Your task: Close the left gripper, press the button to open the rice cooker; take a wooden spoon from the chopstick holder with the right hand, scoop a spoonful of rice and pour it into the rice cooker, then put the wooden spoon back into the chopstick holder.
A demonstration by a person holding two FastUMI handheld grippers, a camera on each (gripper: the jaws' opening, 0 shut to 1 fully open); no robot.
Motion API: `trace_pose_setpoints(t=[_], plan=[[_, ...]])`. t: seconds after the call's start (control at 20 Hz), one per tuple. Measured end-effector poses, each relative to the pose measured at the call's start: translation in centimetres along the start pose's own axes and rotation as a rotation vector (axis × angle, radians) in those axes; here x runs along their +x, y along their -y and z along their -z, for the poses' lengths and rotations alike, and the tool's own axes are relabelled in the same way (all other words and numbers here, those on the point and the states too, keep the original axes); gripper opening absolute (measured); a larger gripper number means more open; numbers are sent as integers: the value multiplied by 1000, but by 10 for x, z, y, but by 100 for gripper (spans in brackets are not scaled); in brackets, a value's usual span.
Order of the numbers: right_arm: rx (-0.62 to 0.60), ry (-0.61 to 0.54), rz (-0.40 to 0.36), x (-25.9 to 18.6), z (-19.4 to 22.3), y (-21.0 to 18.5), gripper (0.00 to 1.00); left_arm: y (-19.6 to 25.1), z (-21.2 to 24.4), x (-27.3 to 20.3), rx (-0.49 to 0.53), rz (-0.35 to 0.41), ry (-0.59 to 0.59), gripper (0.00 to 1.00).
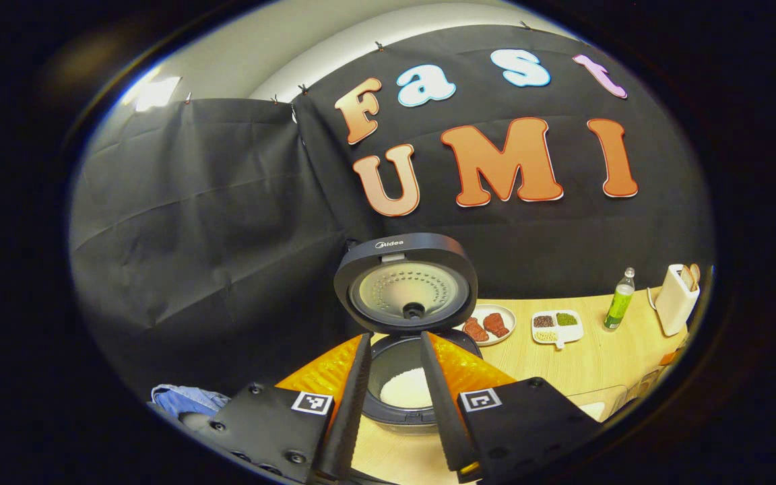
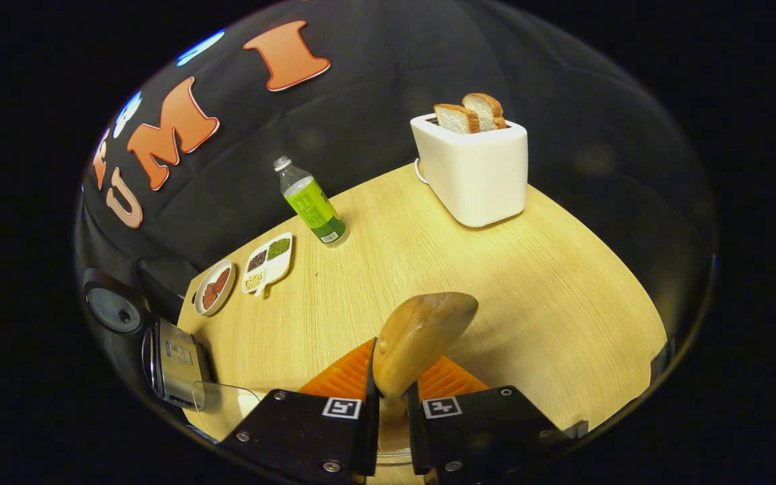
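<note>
Wooden bench (image 2: 361, 269): right hand-held gripper (image 2: 391, 404) clamps wooden spoon (image 2: 422, 337), seemingly empty; keep bowl level. Left hand-held gripper (image 1: 395, 404) gapes before open rice cooker (image 1: 405, 289).

Lit evenly from overhead, with a bright ceiling light (image 1: 152, 93) glaring at upper left in the left gripper view. Soft shadows beside the toaster (image 2: 472, 165) and bottle (image 2: 310, 202) on the wooden table (image 2: 563, 289). Strong fisheye bending near the rims. Slightly blurred up close on the wooden spoon (image 2: 422, 340); sharp elsewhere.
</note>
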State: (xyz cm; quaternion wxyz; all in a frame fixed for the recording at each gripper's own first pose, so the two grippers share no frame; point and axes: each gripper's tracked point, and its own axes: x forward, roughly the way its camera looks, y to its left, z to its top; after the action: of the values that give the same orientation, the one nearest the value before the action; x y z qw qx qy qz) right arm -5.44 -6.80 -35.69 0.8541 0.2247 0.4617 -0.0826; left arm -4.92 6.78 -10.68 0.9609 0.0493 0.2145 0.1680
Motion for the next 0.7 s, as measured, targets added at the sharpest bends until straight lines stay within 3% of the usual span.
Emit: trace_pose_setpoints(t=[0.05,0.1,0.15,0.25,0.3,0.35,0.4,0.45,0.5,0.7], plan=[[7,-1,-10,-4,2,-2,18,4,4,-2,-10,7,-10,55],[12,0,-11,-8,5,-1,18,8,8,-3,-20,21,-22,46],[21,6,-11,-12,6,-2,17,8,11,-1,-27,24,-26,64],[35,21,-5,-19,10,-2,17,11,15,8,-37,40,-34,46],[40,27,10,-22,14,0,17,13,16,15,-42,55,-41,54],[55,33,24,-25,15,0,15,16,15,21,-41,75,-41,46],[71,33,35,-28,18,-1,14,16,12,28,-34,91,-29,64],[81,32,56,-31,20,-2,13,18,8,34,-25,113,-15,46],[88,42,77,-34,21,0,13,19,6,39,-17,129,-2,64],[68,148,91,-63,-6,-18,12,25,1,59,-23,207,34,81]])
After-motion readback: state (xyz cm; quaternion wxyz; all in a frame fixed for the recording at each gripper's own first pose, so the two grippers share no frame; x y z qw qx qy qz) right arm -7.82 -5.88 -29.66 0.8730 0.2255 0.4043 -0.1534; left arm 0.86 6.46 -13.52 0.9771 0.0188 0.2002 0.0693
